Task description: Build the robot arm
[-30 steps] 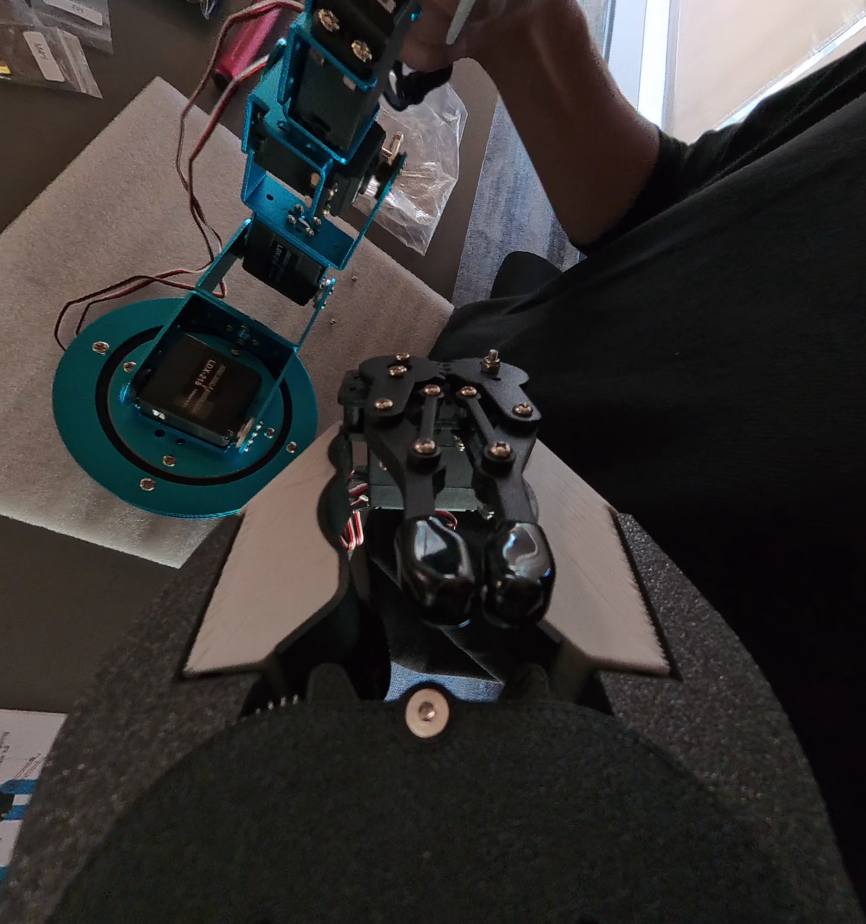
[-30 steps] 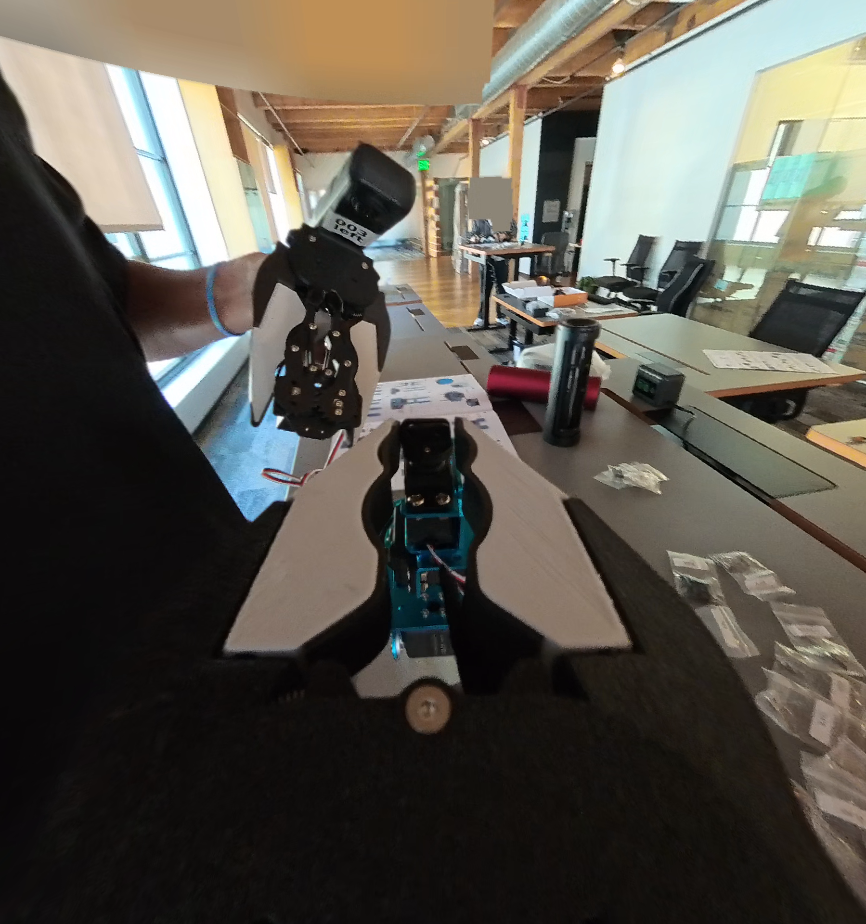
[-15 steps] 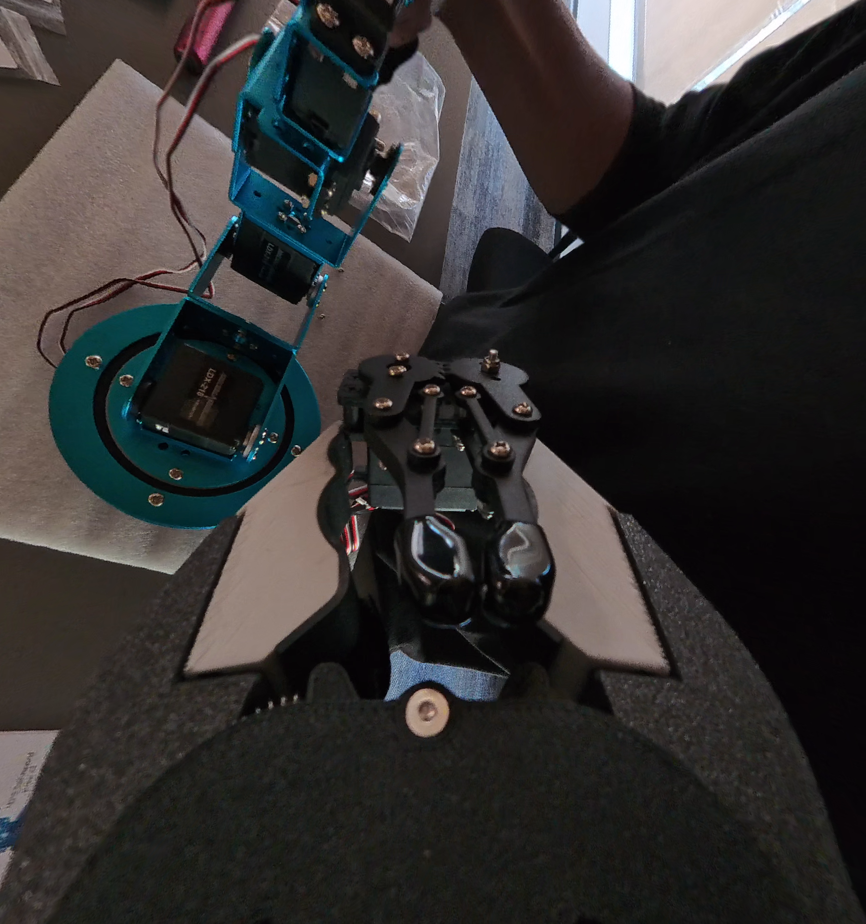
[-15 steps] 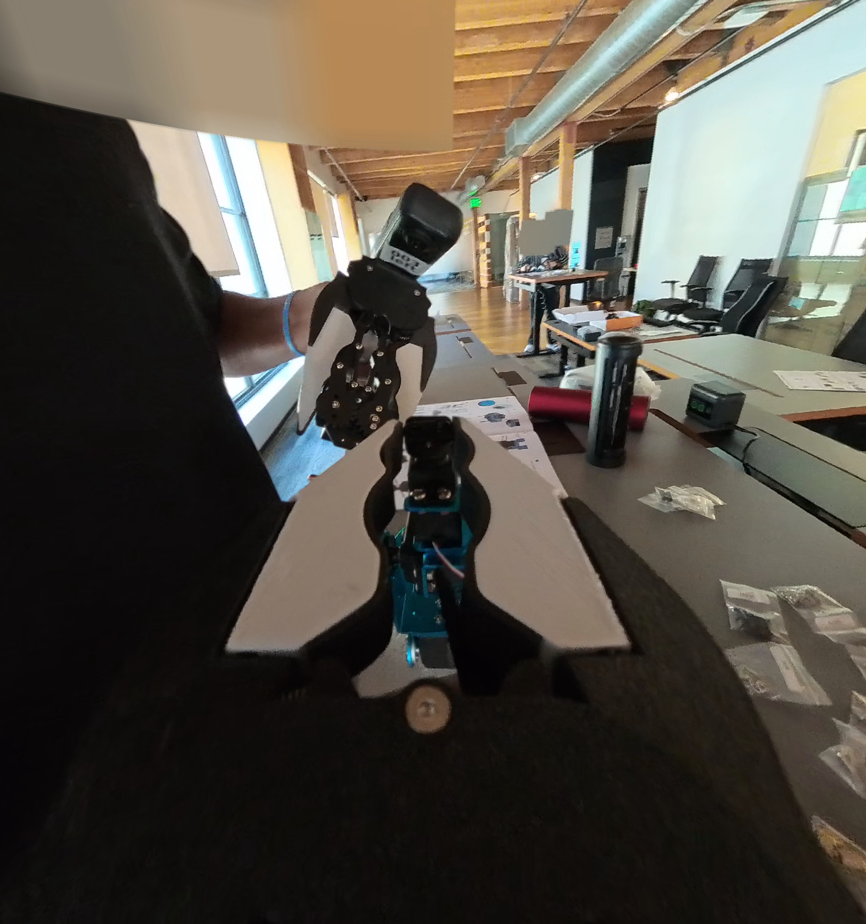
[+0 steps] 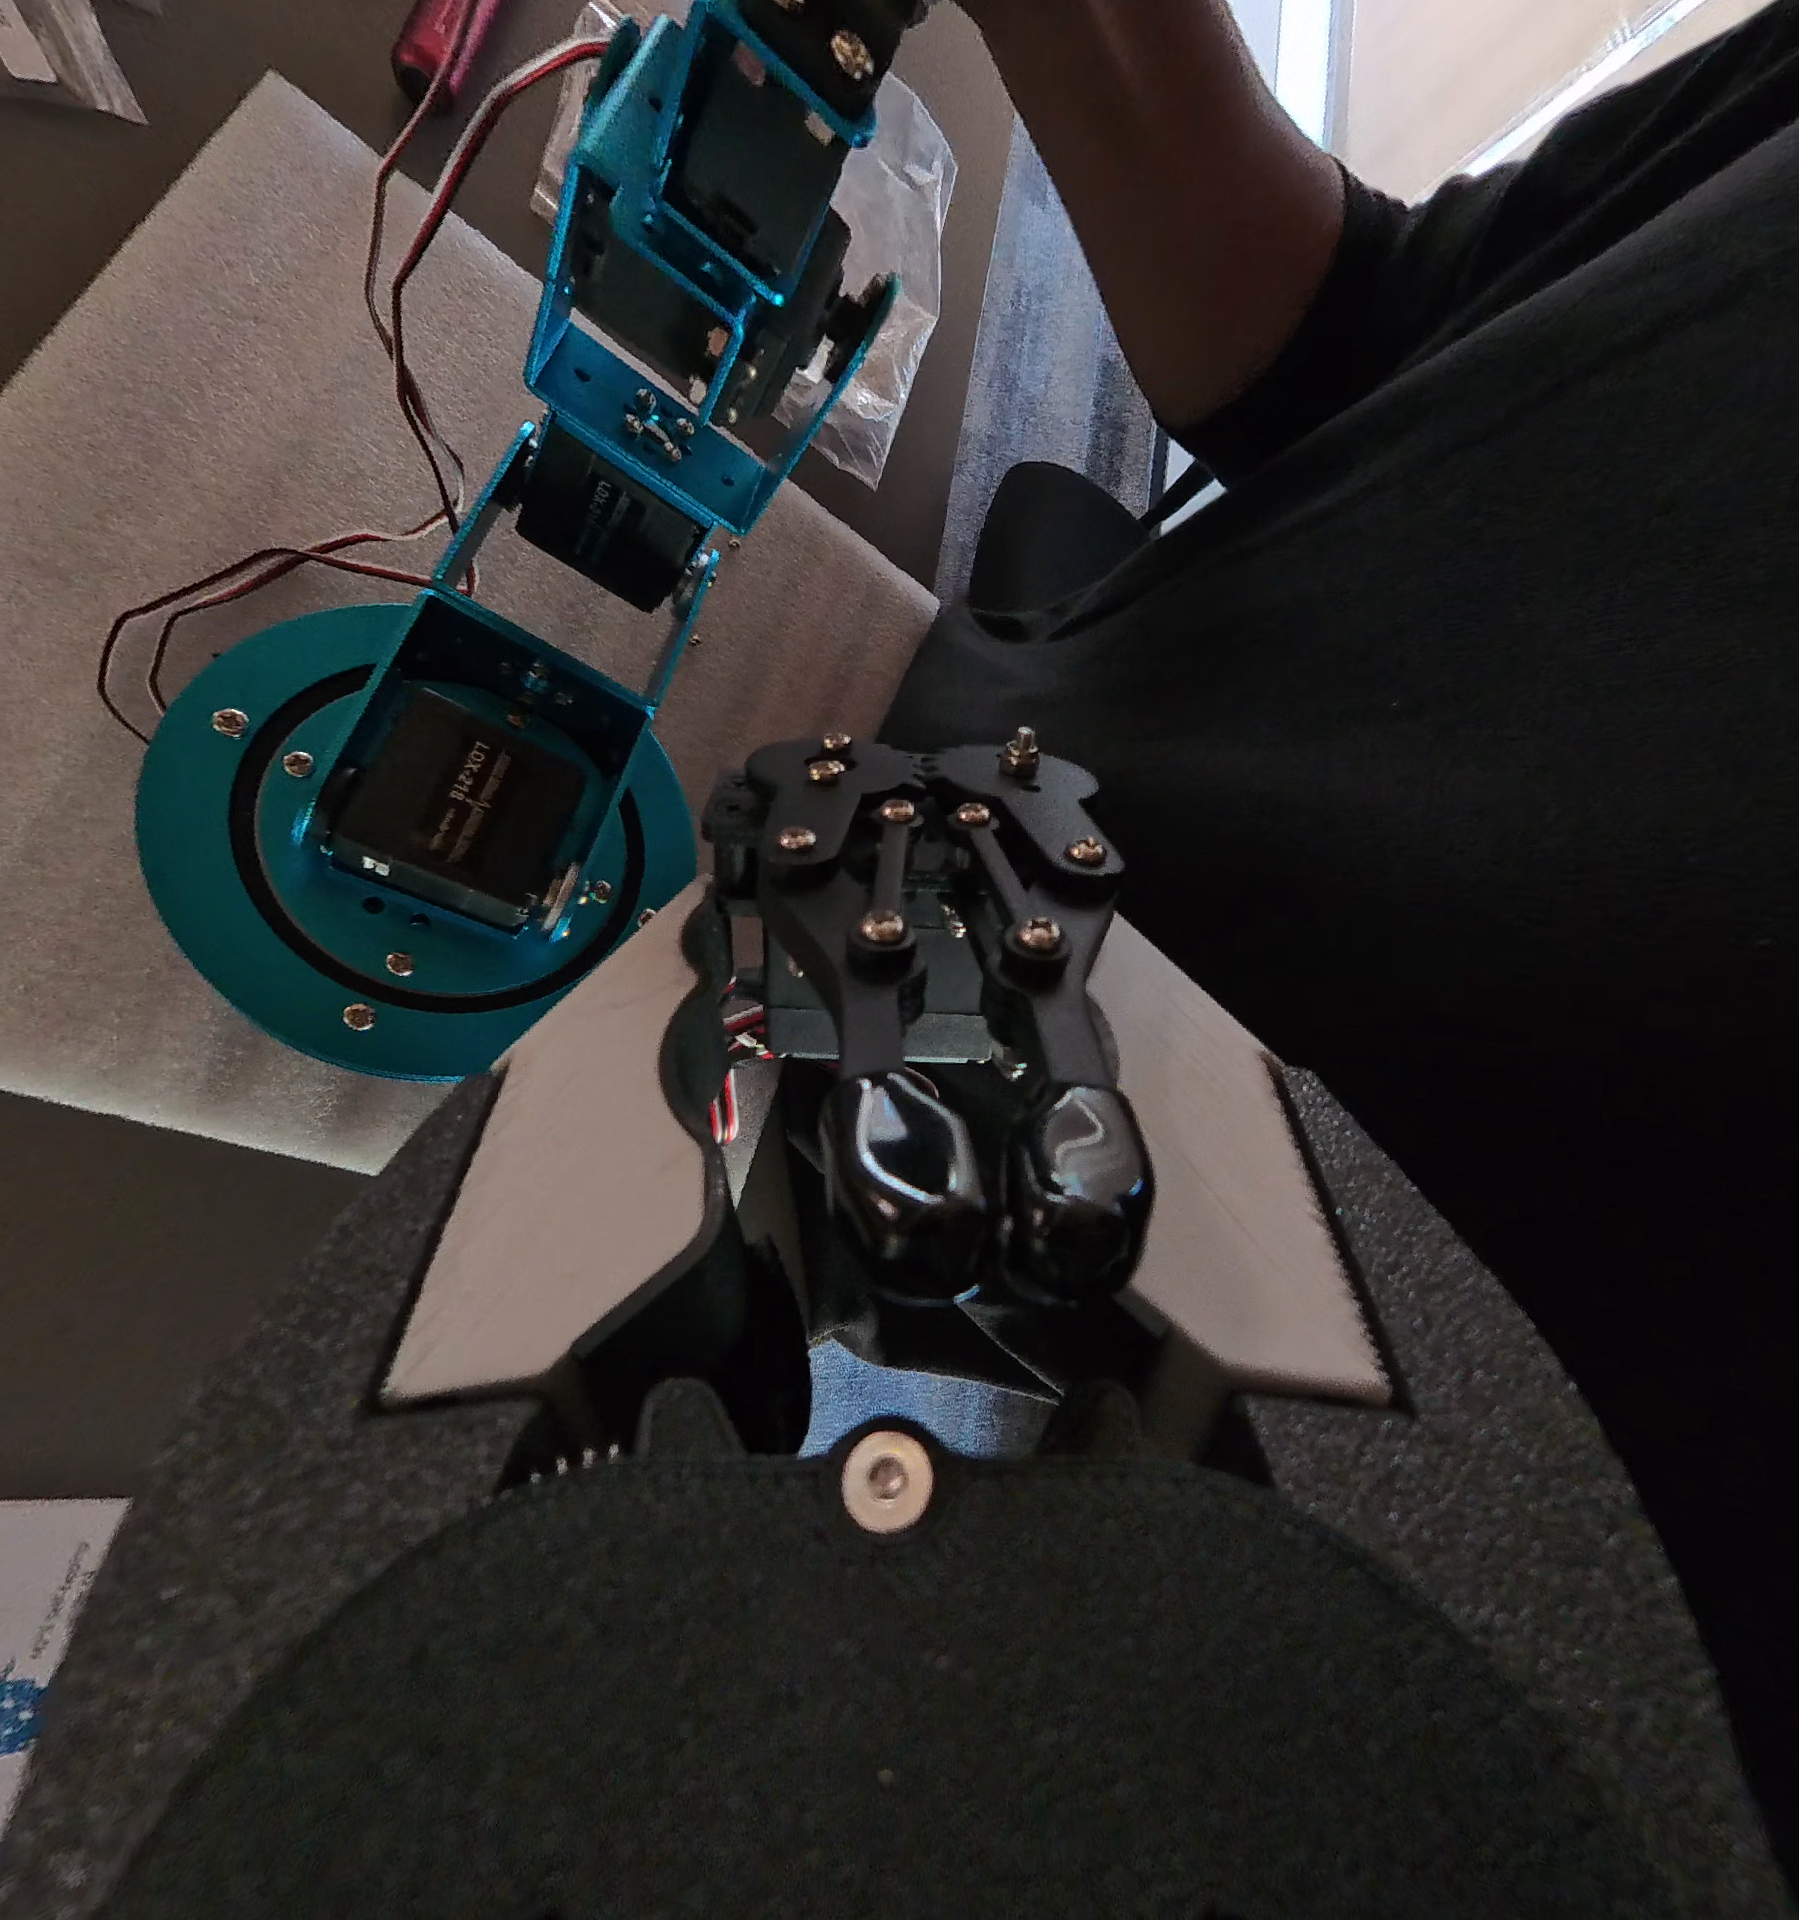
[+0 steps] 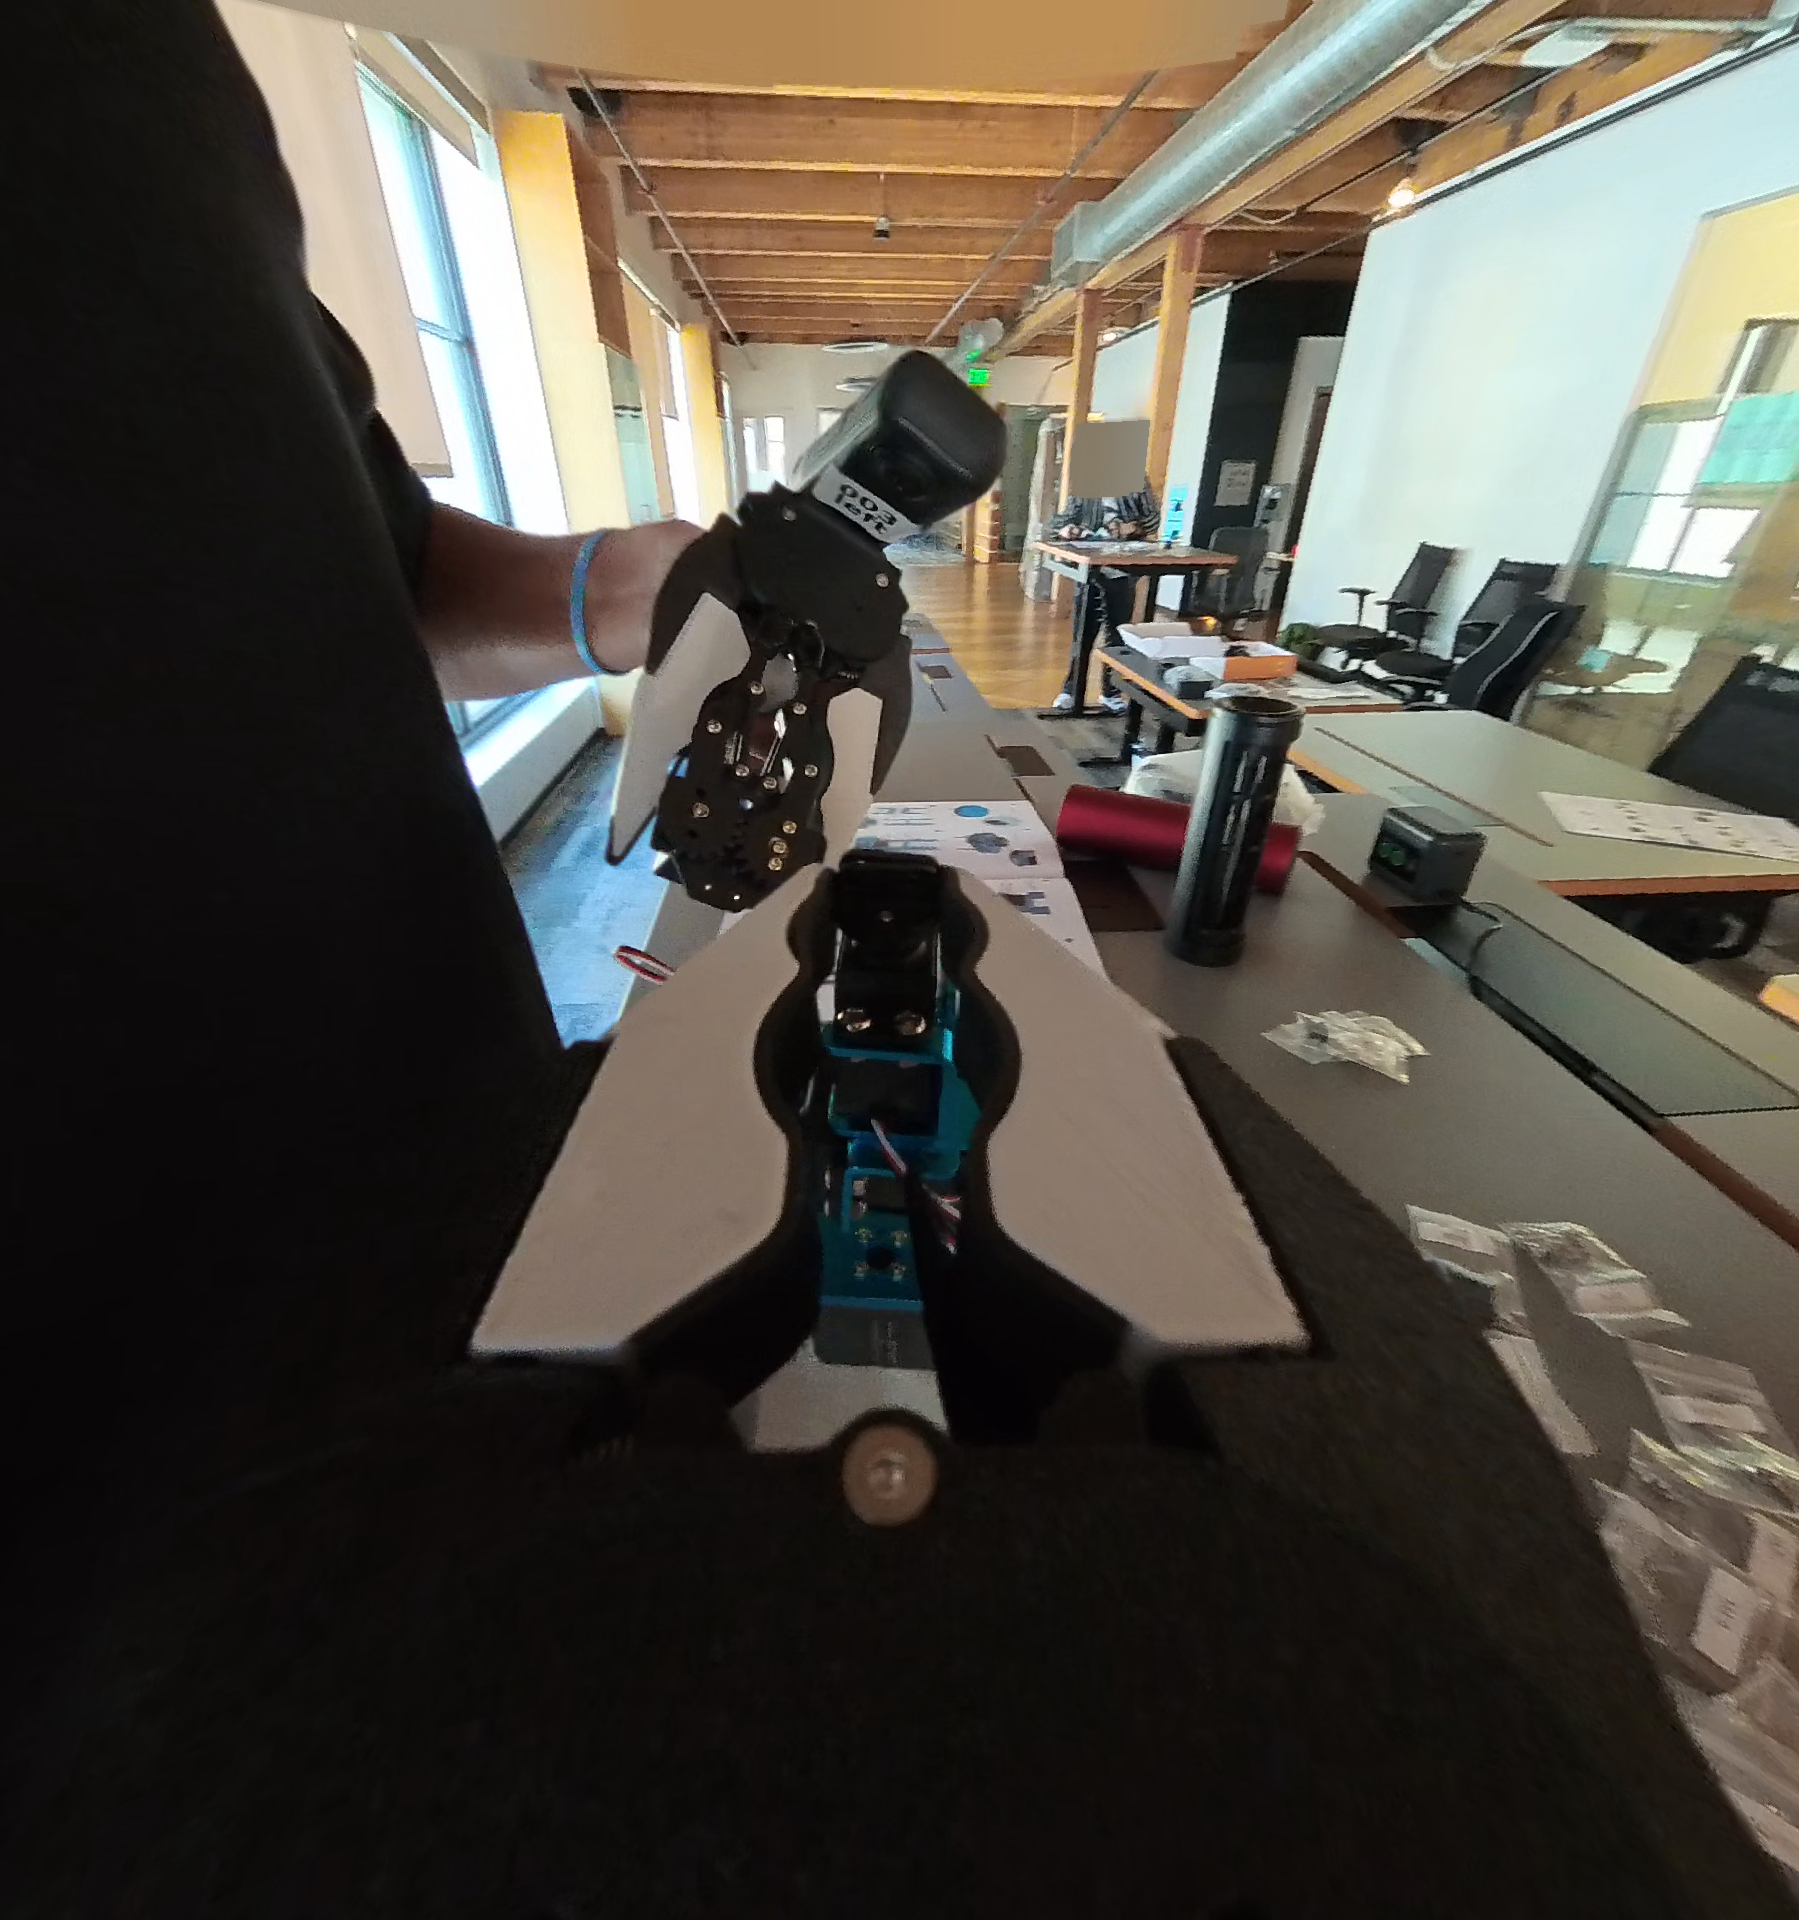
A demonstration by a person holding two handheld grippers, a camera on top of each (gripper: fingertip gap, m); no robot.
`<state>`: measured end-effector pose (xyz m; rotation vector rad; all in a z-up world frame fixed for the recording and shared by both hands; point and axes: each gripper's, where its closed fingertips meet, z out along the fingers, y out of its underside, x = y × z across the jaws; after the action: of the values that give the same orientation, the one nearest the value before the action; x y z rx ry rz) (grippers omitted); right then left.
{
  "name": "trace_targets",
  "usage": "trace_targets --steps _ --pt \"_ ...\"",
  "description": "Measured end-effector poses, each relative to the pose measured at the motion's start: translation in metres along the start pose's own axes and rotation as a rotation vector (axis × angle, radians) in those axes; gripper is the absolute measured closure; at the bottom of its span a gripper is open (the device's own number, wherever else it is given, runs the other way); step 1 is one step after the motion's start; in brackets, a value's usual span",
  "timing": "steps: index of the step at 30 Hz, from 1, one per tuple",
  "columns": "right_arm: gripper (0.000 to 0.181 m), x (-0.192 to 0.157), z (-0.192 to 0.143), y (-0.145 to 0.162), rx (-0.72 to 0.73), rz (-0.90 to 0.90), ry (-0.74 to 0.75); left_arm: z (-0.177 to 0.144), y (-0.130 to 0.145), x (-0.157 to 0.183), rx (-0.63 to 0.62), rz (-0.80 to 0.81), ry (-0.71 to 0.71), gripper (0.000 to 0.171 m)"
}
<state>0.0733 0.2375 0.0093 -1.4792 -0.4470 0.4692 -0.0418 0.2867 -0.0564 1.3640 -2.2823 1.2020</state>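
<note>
1. Left wrist view, far left: a white printed sheet (image 5: 1, 1662) is seen at the lower edge, lying on the dark table (image 5: 95, 1247).
2. A grey foam mat (image 5: 147, 416) is laid on the table; the teal round base (image 5: 251, 935) of a blue servo arm (image 5: 656, 343) stands on it. Red/white servo wires (image 5: 396, 260) are looped over the mat beside the arm.
3. A clear plastic bag (image 5: 905, 208) is seen behind the arm's upper brackets, at the mat's far edge.
4. Left gripper (image 5: 916, 987): clamped on a black claw assembly (image 5: 936, 904), held off the table, beside and apart from the teal base. The assembly's own two glossy tips (image 5: 905, 1174) are together, pointing back toward the camera.
5. A person's forearm and dark sleeve (image 5: 1394, 416) fill the right side.
6. Right wrist view, left: the left gripper (image 6: 749, 769) is seen farther off, held by a hand (image 6: 635, 592) with a blue wristband, the black claw assembly (image 6: 749, 810) between its fingers.
7. Right gripper (image 6: 890, 935): closed on the top of the servo arm (image 6: 884, 1143), around a black servo (image 6: 884, 956) above the blue brackets.
8. Right of that: a black cylinder (image 6: 1227, 831) stands upright on the table, a red cylinder (image 6: 1134, 831) lies behind it.
9. Small parts bags (image 6: 1705, 1455) are scattered at far right; one more (image 6: 1342, 1039) lies apart from them.
</note>
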Motion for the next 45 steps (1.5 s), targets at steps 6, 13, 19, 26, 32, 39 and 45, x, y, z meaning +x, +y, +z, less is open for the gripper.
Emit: trace_targets --steps 6,13,19,26,32,39,45 --pt "0.164 0.0001 -0.0002 0.0001 -0.005 -0.048 0.064 0.0029 -0.0029 0.0 -0.002 0.007 0.007 0.109" --pt "0.162 0.0001 -0.0034 0.0008 0.003 0.06 0.071 0.0039 -0.0018 0.0003 -0.004 0.005 0.011 0.109" --pt "0.162 0.0017 -0.0044 0.0016 -0.118 0.028 0.145 0.0035 -0.0008 0.0018 -0.002 0.005 0.012 0.109" --pt "0.164 -0.0001 -0.0026 0.0007 -0.064 0.039 0.117 0.0049 0.0001 0.0001 -0.002 0.004 0.017 0.109" --pt "0.164 0.0009 0.0002 0.0002 -0.059 -0.033 0.199 0.004 0.0013 -0.0012 -0.006 0.005 0.02 0.11" --pt "0.163 0.0041 -0.0007 0.0004 -0.044 0.005 0.278 0.0042 0.0027 -0.0013 0.003 0.005 0.025 0.109" --pt "0.162 -0.0005 0.0018 -0.0006 -0.088 0.043 0.288 0.003 0.0058 -0.003 0.012 -0.007 0.024 0.11"
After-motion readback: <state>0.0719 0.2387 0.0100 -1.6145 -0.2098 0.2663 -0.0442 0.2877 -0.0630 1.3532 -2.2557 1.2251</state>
